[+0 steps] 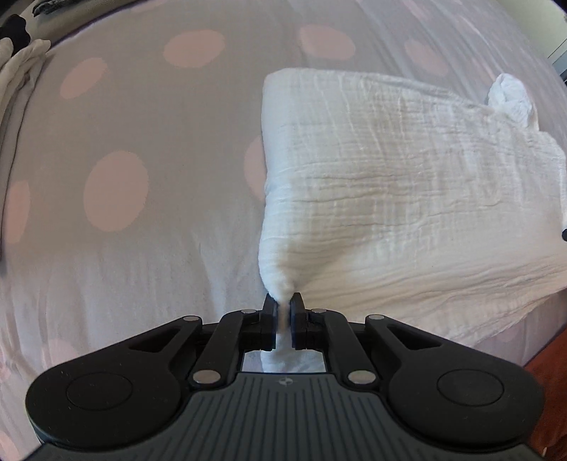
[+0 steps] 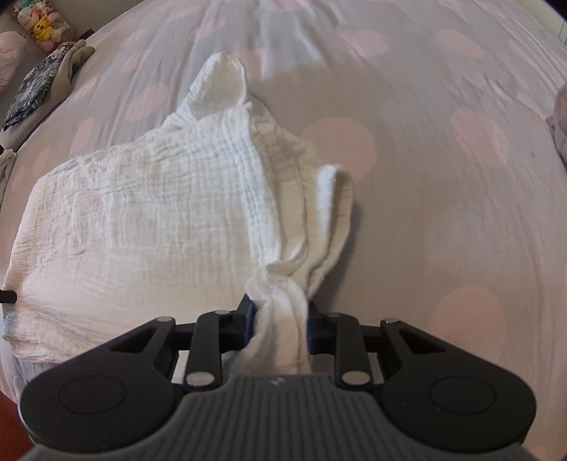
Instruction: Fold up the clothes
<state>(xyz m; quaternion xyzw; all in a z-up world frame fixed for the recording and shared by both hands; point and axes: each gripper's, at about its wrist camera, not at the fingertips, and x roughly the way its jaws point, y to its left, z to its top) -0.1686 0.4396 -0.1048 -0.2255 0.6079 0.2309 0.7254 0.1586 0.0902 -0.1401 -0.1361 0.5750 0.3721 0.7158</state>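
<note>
The white muslin cloth [image 1: 389, 177] lies in layers on the spotted bed [image 1: 141, 142], centre-right in the left view. Both claws clench near corners: left claw [image 1: 282, 319] on a thin wisp that may slip, right claw [image 2: 280, 326] on a thick bunch, likely folding unevenly. Only the right view shows the soft toys [image 2: 42, 21], upper left.

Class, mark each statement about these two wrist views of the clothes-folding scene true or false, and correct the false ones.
1. The left gripper pinches the white garment. True.
2. The right gripper is open and empty. False: it is clamped on bunched white fabric.
3. The bedsheet is plain blue. False: it is pale with pink dots.
4. Plush toys sit at the far left in the right wrist view. True.
</note>
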